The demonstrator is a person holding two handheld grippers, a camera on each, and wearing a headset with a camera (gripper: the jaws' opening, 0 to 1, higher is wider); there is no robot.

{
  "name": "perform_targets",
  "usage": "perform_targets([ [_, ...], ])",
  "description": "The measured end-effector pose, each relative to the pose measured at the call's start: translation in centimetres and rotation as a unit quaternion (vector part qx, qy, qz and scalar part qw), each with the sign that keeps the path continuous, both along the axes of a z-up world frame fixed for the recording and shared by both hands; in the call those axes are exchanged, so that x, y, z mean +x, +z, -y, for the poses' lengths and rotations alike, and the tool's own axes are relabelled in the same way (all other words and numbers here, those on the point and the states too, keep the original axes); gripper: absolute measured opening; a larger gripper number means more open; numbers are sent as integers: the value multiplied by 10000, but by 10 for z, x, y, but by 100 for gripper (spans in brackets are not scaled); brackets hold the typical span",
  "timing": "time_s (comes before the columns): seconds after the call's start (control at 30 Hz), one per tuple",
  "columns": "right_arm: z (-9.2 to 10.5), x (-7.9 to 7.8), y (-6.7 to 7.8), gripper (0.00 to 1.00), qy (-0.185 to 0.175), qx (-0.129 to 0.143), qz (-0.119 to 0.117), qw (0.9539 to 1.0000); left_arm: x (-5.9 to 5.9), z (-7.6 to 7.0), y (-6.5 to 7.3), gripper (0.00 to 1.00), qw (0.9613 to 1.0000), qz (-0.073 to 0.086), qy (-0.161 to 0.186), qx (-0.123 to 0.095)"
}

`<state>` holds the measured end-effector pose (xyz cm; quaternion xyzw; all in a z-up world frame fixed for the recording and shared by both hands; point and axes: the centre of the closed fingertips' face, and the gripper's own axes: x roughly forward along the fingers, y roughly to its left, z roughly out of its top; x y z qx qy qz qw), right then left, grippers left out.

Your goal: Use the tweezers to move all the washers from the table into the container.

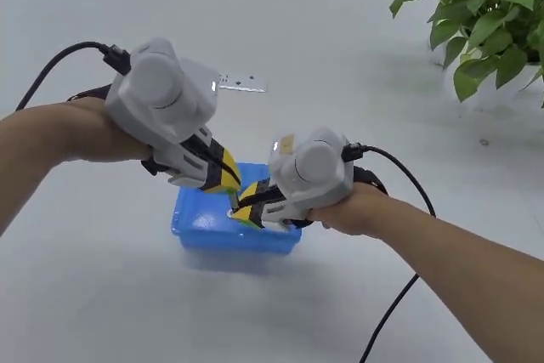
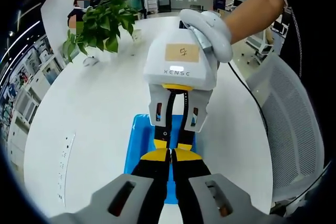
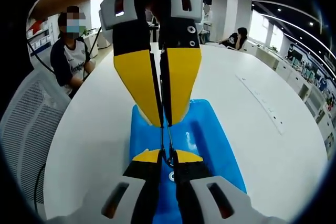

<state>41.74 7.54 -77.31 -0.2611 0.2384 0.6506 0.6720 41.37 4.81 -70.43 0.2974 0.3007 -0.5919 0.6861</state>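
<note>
a: where's the washer?
b: a small ring, likely a washer [image 3: 171, 176], lies in the container [image 1: 195, 220], lower centre of the right gripper view, under the tweezers [image 3: 164, 108].
a: fingers?
b: left gripper [image 1: 228, 183] and right gripper [image 1: 246, 208] both look clenched on the tweezers. a washer is probably light, stiff and slippery, so pinch across its rim.

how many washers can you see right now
1: a small ring, likely a washer, lies in the blue container between the right gripper's jaws, by the tweezers tip. Others may be hidden.
</note>
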Motion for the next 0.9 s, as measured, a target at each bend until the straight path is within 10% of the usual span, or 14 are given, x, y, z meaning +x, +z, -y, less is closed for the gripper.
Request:
perform_targets([
  [0.9, 3, -4, 8, 11, 7, 111, 67, 9999, -5, -8, 6, 5, 10000, -41, 35, 6],
])
